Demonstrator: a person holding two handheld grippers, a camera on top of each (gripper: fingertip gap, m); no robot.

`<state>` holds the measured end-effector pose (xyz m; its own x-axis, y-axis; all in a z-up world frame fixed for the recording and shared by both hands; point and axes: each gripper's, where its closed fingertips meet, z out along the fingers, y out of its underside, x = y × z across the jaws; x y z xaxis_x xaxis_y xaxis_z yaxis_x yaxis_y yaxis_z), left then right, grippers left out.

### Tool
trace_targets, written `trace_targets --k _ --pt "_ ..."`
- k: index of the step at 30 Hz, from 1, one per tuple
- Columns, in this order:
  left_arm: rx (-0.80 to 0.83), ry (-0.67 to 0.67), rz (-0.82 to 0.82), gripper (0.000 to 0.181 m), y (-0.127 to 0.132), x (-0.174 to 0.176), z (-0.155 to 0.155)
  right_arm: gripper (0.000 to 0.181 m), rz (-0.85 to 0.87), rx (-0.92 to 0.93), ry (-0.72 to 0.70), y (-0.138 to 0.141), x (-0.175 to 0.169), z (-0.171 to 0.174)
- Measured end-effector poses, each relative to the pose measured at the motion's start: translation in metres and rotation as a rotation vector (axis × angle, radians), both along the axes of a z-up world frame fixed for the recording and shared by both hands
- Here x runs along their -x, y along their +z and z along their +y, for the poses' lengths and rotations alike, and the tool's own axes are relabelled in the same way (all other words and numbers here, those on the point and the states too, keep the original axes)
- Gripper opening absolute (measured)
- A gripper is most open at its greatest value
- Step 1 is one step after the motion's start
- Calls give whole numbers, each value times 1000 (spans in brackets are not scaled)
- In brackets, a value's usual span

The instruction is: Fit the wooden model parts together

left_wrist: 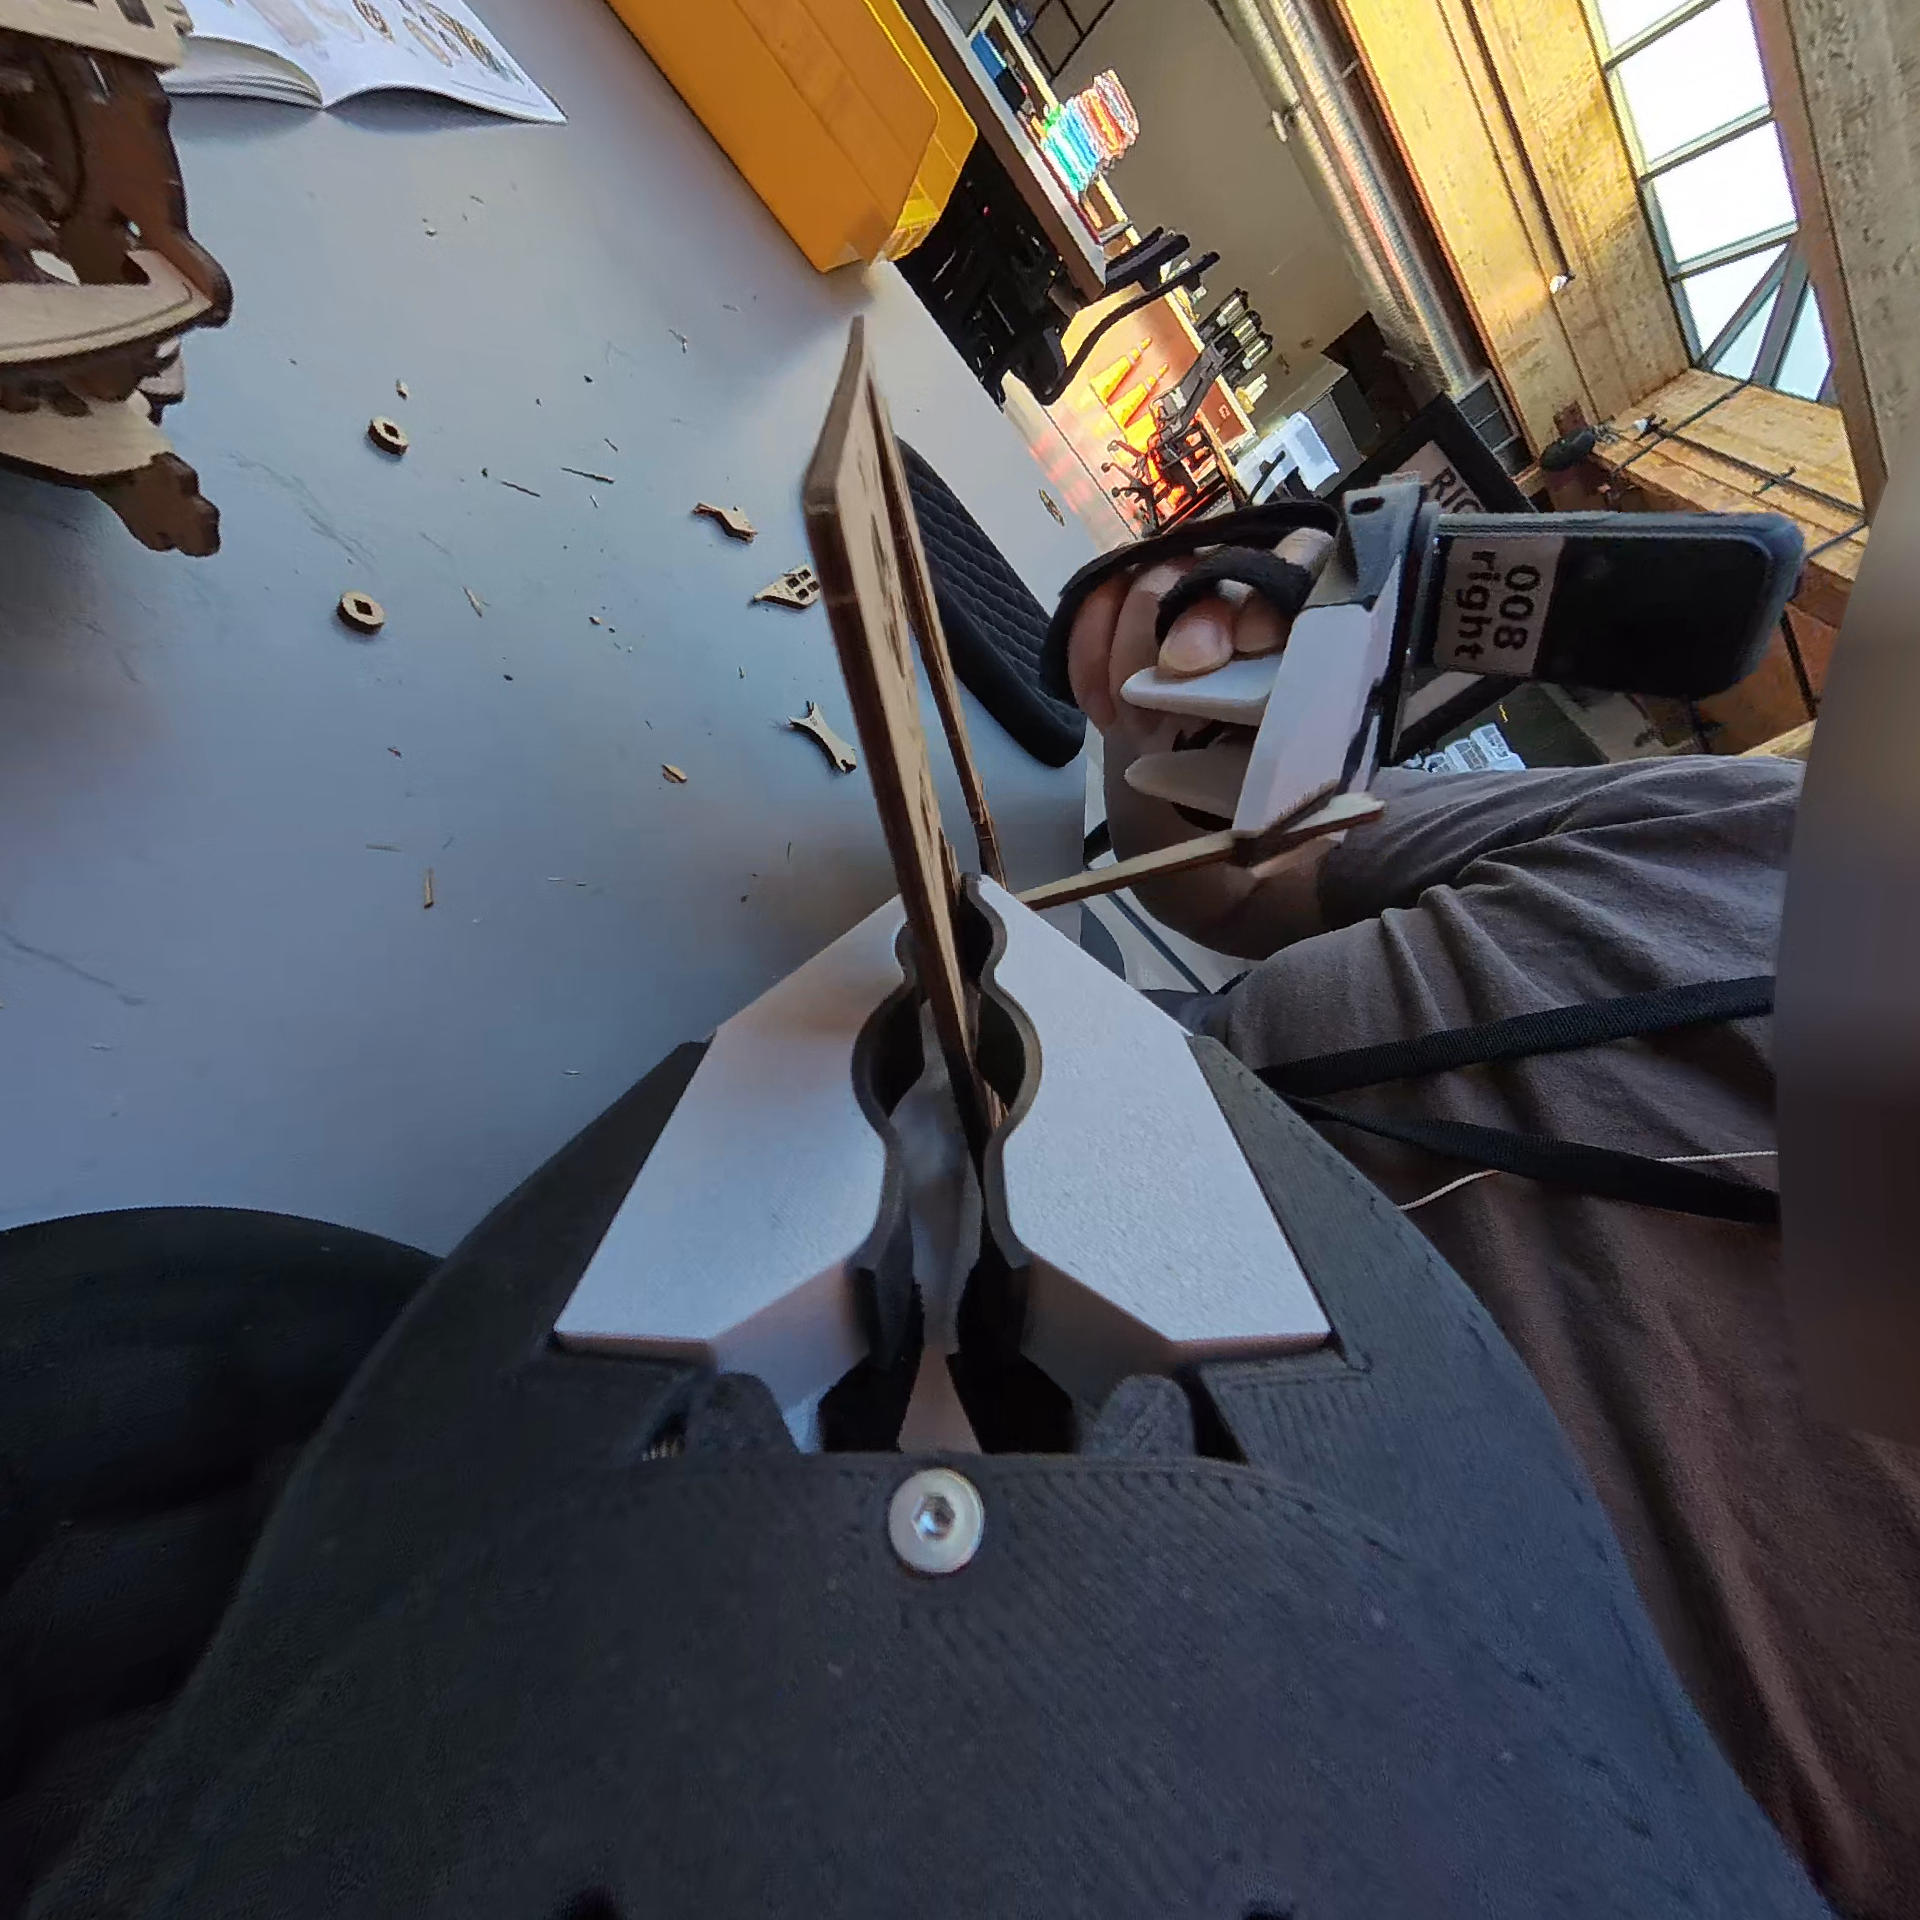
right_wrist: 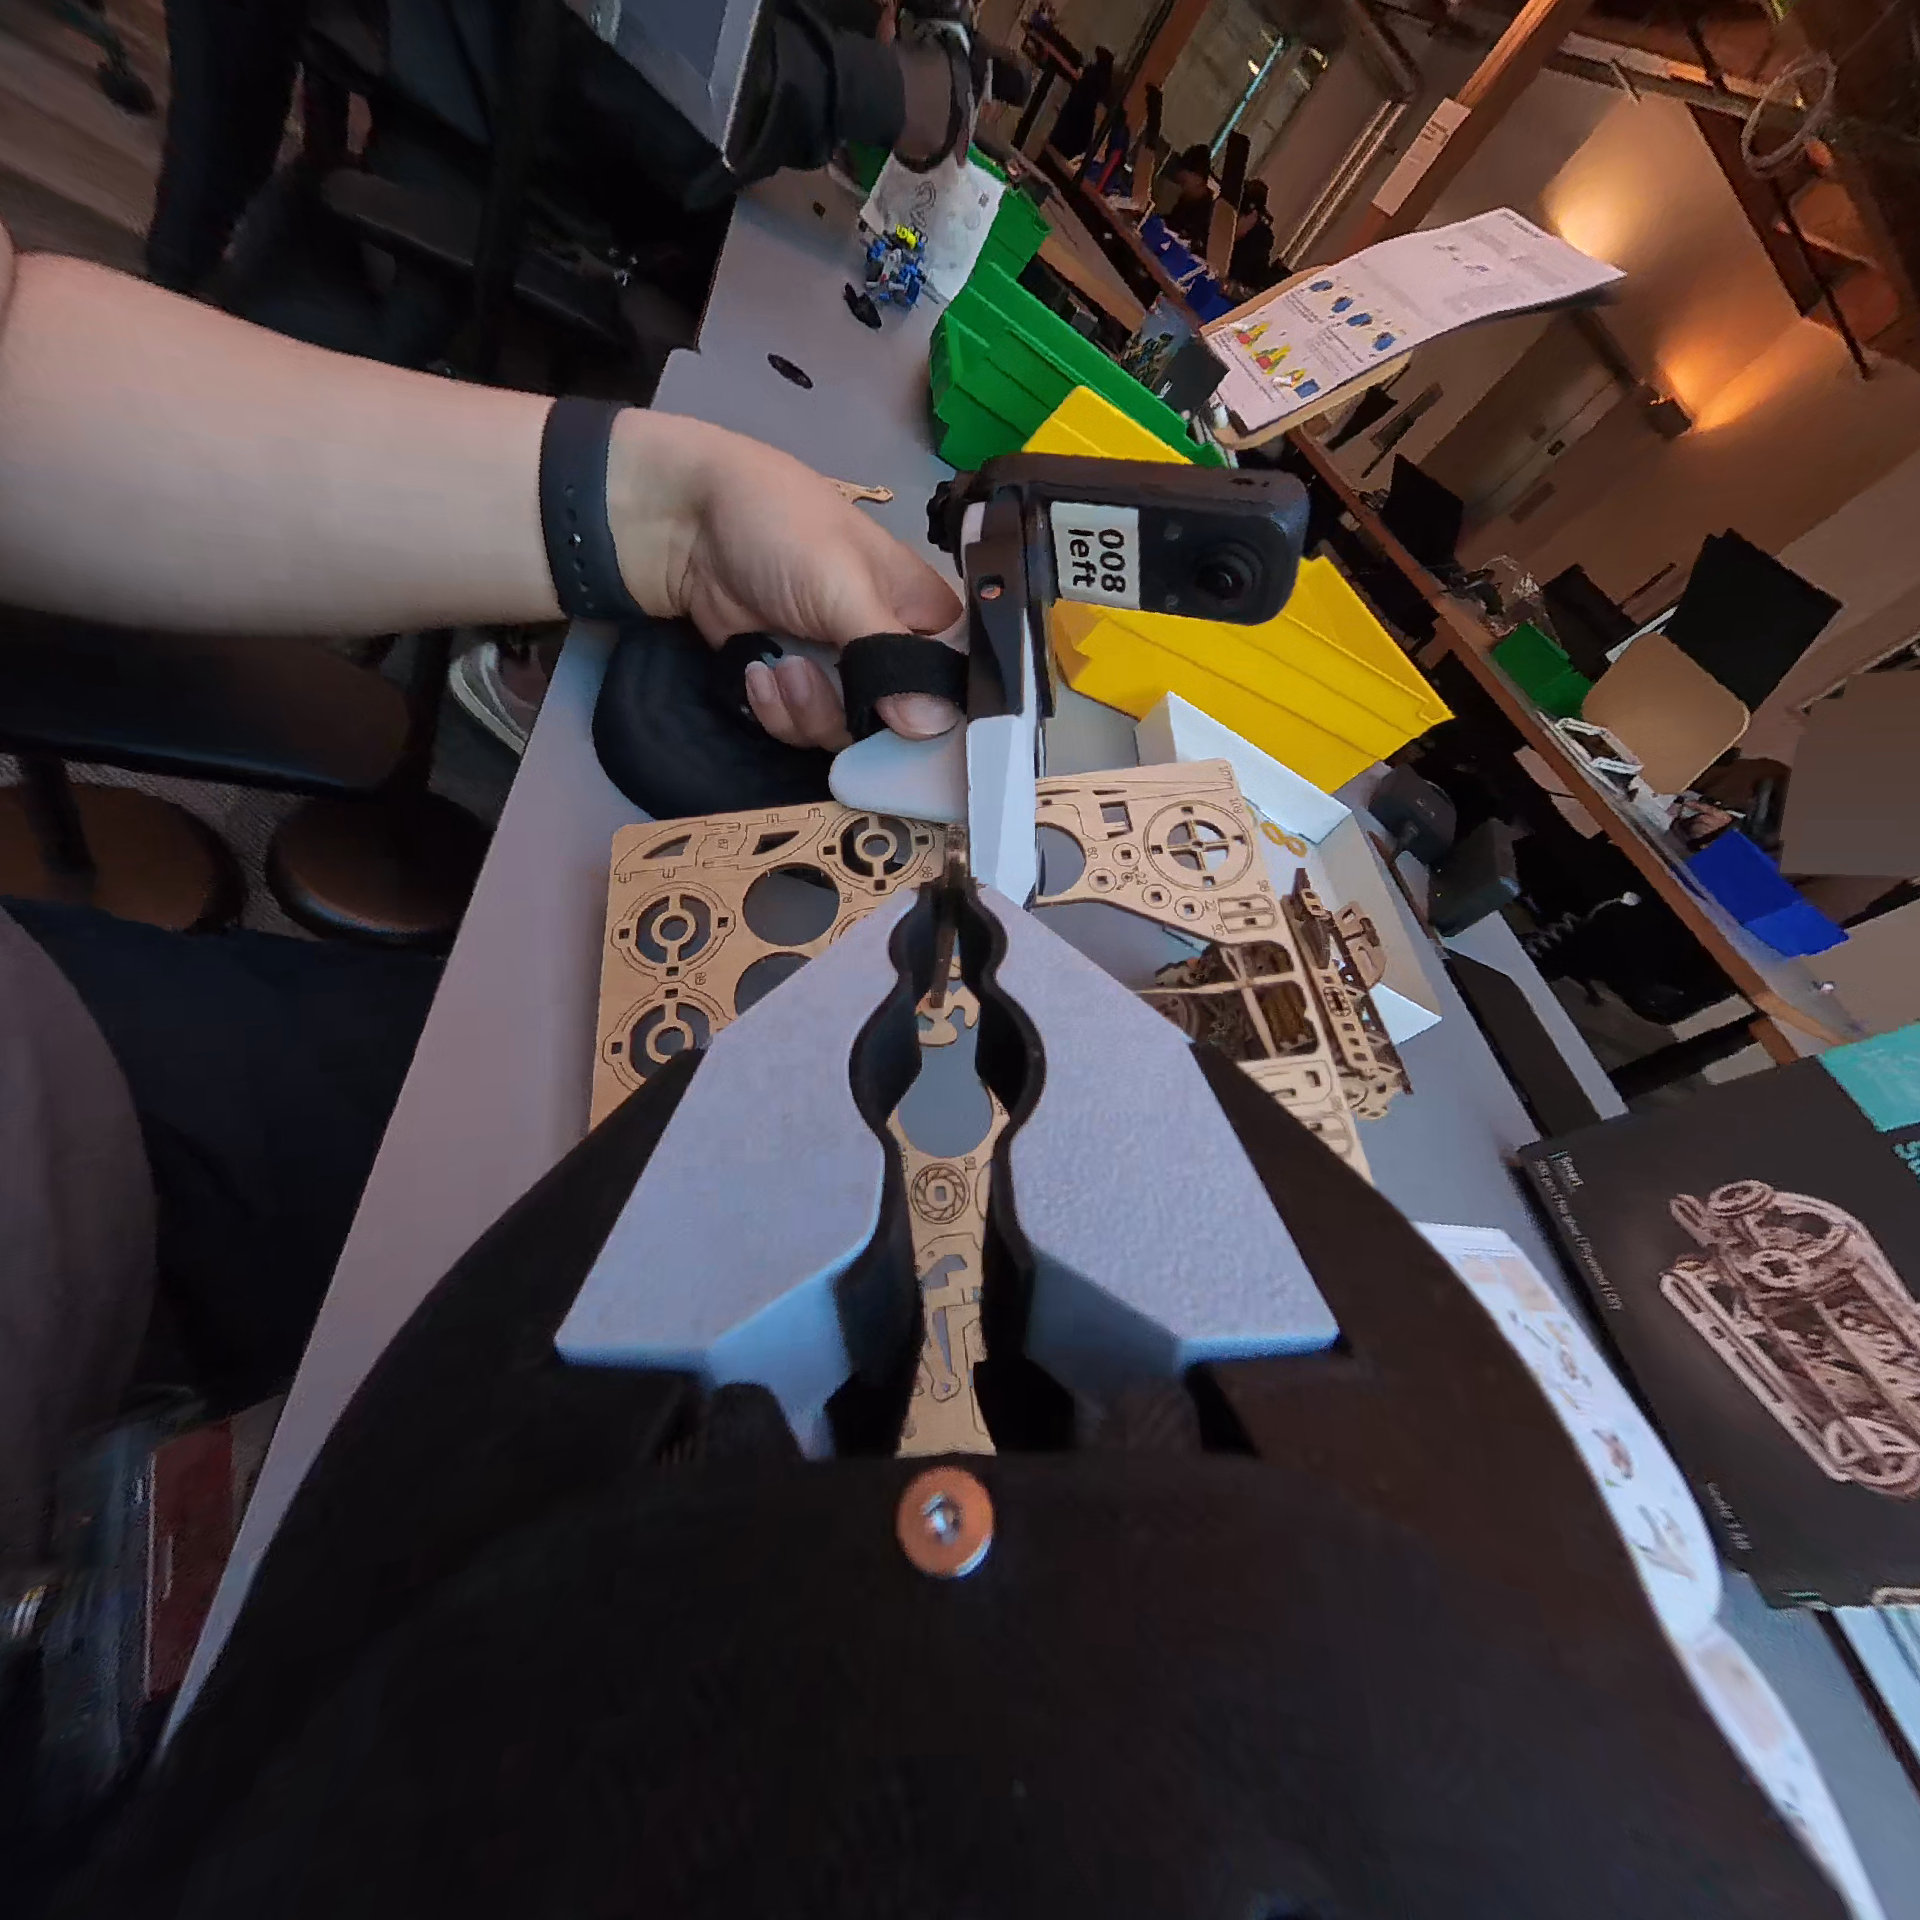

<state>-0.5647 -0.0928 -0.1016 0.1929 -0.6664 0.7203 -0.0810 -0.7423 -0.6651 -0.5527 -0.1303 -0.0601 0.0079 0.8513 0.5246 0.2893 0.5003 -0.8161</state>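
Observation:
My left gripper (left_wrist: 951,904) is shut on the lower edge of a flat laser-cut wooden sheet (left_wrist: 883,665), which stands edge-on above the grey table (left_wrist: 312,831). In the right wrist view the same sheet (right_wrist: 1101,894) shows its face with round cut-outs, and the left gripper (right_wrist: 1003,873) clamps its top edge. My right gripper (right_wrist: 948,894) is shut on a thin wooden strip (right_wrist: 945,951), seen end-on. In the left wrist view the right gripper (left_wrist: 1278,821) holds that strip (left_wrist: 1132,868) with its tip next to the sheet, just by my left fingertips.
A partly built wooden model (right_wrist: 1278,997) stands behind the sheet; it also shows at the left edge (left_wrist: 94,332). Small wood scraps (left_wrist: 362,611) litter the table. Yellow bins (right_wrist: 1247,675), green bins (right_wrist: 1018,353), a black box (right_wrist: 1766,1299) and a booklet (left_wrist: 395,52) stand around. One gripper's finger ends stand about 6 centimeters off the other's.

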Motion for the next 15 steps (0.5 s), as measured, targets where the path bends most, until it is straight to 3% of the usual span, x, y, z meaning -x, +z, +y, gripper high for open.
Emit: trace_targets --k 5,7,15 --pt "6 -11 -62 1 7 4 -3 1 -16 26 -49 -17 -9 7" --pt "15 8 -31 1 1 4 0 1 3 21 -22 -12 -4 -3" --pt "21 35 -5 1 -2 4 4 1 -22 -8 -82 -2 -2 9"
